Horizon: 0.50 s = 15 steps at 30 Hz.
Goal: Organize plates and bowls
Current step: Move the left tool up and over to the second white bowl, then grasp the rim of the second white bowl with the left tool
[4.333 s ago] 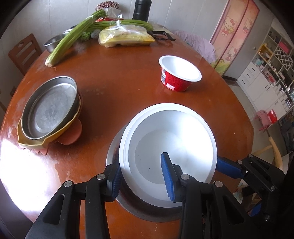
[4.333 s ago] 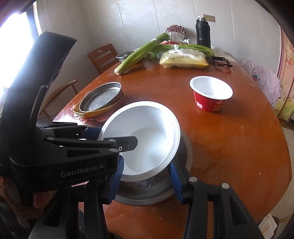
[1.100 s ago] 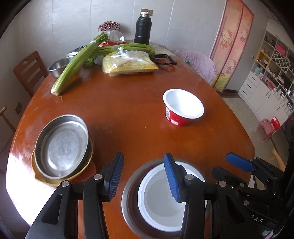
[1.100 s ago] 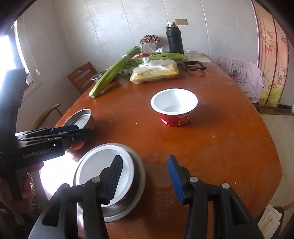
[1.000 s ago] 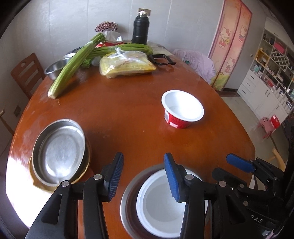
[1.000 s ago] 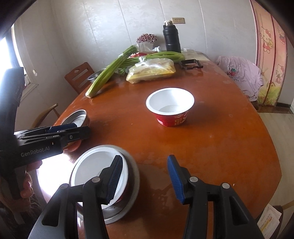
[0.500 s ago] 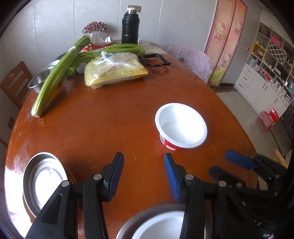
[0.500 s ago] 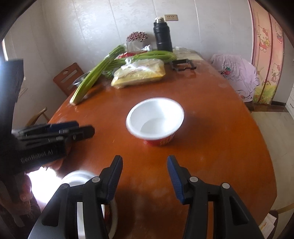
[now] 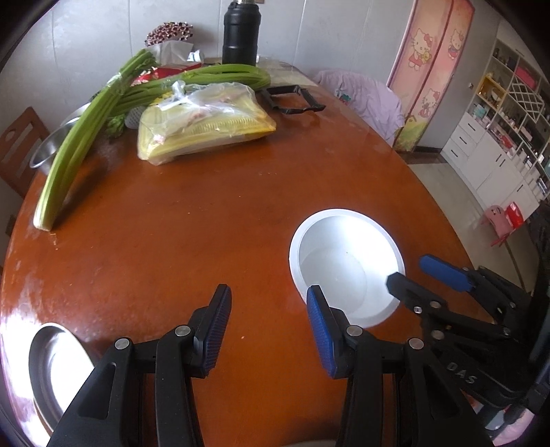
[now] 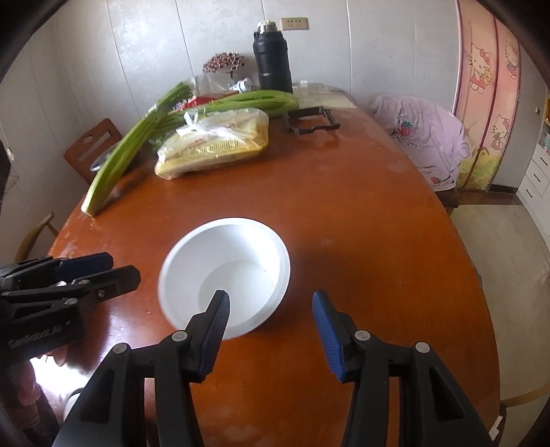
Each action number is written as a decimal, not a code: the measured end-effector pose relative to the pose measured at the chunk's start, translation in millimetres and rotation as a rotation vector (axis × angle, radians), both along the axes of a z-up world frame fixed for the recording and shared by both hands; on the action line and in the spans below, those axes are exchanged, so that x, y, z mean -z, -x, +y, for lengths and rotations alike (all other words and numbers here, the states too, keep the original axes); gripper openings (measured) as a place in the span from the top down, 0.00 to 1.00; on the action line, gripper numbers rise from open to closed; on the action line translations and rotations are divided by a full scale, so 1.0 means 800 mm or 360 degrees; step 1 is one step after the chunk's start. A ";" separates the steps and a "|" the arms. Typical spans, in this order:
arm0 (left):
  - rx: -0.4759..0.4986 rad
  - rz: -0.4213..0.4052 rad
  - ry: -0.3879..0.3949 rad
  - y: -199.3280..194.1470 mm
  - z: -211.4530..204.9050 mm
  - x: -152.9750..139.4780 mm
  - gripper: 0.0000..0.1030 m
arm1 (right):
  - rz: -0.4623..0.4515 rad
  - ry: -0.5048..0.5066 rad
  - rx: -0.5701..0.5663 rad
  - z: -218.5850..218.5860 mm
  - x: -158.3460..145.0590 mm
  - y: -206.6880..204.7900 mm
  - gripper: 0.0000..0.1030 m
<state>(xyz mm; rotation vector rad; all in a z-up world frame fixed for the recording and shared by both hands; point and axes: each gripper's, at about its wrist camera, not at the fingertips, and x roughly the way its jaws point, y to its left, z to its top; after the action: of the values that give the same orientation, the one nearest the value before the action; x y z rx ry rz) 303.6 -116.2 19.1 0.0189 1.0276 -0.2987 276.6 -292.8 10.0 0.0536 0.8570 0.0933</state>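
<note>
A white paper bowl (image 9: 345,264) stands upright on the round brown table (image 9: 178,240); it also shows in the right wrist view (image 10: 225,271). My left gripper (image 9: 266,311) is open and empty, just left of the bowl. My right gripper (image 10: 270,309) is open and empty, with its left finger over the bowl's near rim and its right finger outside it. A steel plate (image 9: 56,368) sits at the table's near left edge.
At the far side lie celery stalks (image 9: 86,134), a plastic bag of yellow food (image 9: 202,123), a black thermos (image 9: 240,32), a steel bowl (image 9: 51,144) and a black frame (image 9: 292,99). A wooden chair (image 10: 92,148) stands left; a chair with pink cloth (image 10: 426,137) stands right.
Both grippers let go of the large white bowl nested in the steel dish, then moved forward. The small white bowl is now close under the right gripper; the nested dishes have left view.
</note>
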 end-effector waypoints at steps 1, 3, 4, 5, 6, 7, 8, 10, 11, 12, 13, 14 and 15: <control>0.0000 0.0009 0.0010 -0.003 -0.001 0.003 0.54 | 0.0010 0.0009 -0.0004 0.000 0.003 -0.006 0.51; -0.0005 0.0029 0.0020 -0.008 -0.001 0.009 0.54 | 0.0037 0.0026 -0.0019 0.002 0.011 -0.016 0.51; -0.0007 0.0039 0.0026 -0.011 -0.001 0.011 0.54 | 0.0045 0.0030 -0.0026 0.003 0.014 -0.019 0.51; -0.0013 0.0049 0.0027 -0.014 -0.001 0.014 0.54 | 0.0056 0.0038 -0.0037 0.005 0.017 -0.024 0.51; -0.0016 0.0055 0.0029 -0.016 0.000 0.015 0.54 | 0.0063 0.0040 -0.0048 0.006 0.019 -0.026 0.51; -0.0017 0.0057 0.0029 -0.018 0.000 0.016 0.54 | 0.0071 0.0042 -0.0066 0.008 0.021 -0.029 0.51; -0.0019 0.0059 0.0022 -0.019 0.000 0.018 0.54 | 0.0078 0.0042 -0.0084 0.011 0.022 -0.030 0.51; -0.0018 0.0063 0.0022 -0.022 0.000 0.021 0.55 | 0.0085 0.0041 -0.0116 0.017 0.024 -0.030 0.51; -0.0020 0.0063 0.0027 -0.023 0.001 0.022 0.55 | 0.0086 0.0040 -0.0133 0.021 0.025 -0.030 0.51; -0.0024 0.0061 0.0029 -0.024 0.002 0.022 0.55 | 0.0087 0.0041 -0.0146 0.024 0.026 -0.030 0.51; -0.0029 0.0058 0.0032 -0.025 0.004 0.022 0.55 | 0.0087 0.0041 -0.0159 0.027 0.026 -0.029 0.51; -0.0033 0.0057 0.0034 -0.026 0.005 0.022 0.54 | 0.0082 0.0046 -0.0164 0.031 0.027 -0.028 0.51; -0.0039 0.0058 0.0039 -0.027 0.006 0.023 0.54 | 0.0084 0.0046 -0.0164 0.032 0.027 -0.029 0.51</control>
<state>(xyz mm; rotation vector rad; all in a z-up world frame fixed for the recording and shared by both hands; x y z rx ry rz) 325.3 -111.2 1.1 -0.0213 1.0596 -0.2901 299.7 -267.0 -11.4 -0.0154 0.9134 0.1768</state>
